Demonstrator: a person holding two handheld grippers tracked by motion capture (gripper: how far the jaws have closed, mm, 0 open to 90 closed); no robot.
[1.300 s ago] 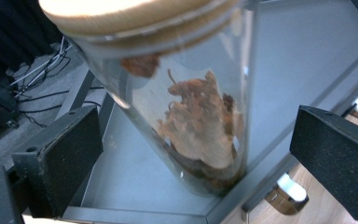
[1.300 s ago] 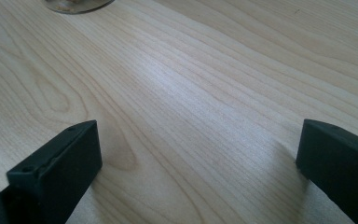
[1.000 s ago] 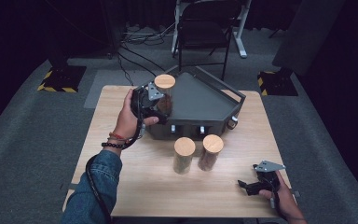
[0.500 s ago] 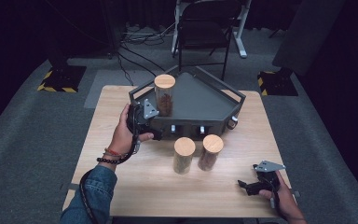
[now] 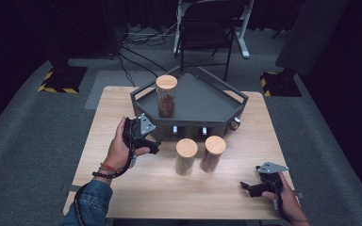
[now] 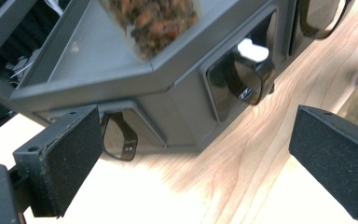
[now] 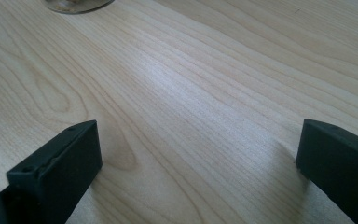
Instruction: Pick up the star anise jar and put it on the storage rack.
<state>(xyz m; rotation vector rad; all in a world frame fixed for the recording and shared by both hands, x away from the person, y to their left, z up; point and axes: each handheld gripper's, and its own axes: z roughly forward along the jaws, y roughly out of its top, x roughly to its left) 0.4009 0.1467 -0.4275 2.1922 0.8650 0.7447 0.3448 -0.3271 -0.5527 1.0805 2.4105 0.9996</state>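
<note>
High view puts your left gripper (image 5: 154, 147), jaws apart, just beside the nearer upright jar (image 5: 186, 157), toward the surface's left edge; right gripper (image 5: 245, 187), also apart, sits farther

This looks like a dark test room or lab. Black walls stand all around, and the floor is grey carpet (image 5: 23, 141). Cables (image 5: 141, 44) snake across it. Yellow-and-black striped stands (image 5: 59, 80) sit by a lone wooden worktop (image 5: 136, 188), with a folding chair (image 5: 205, 33) behind.
</note>
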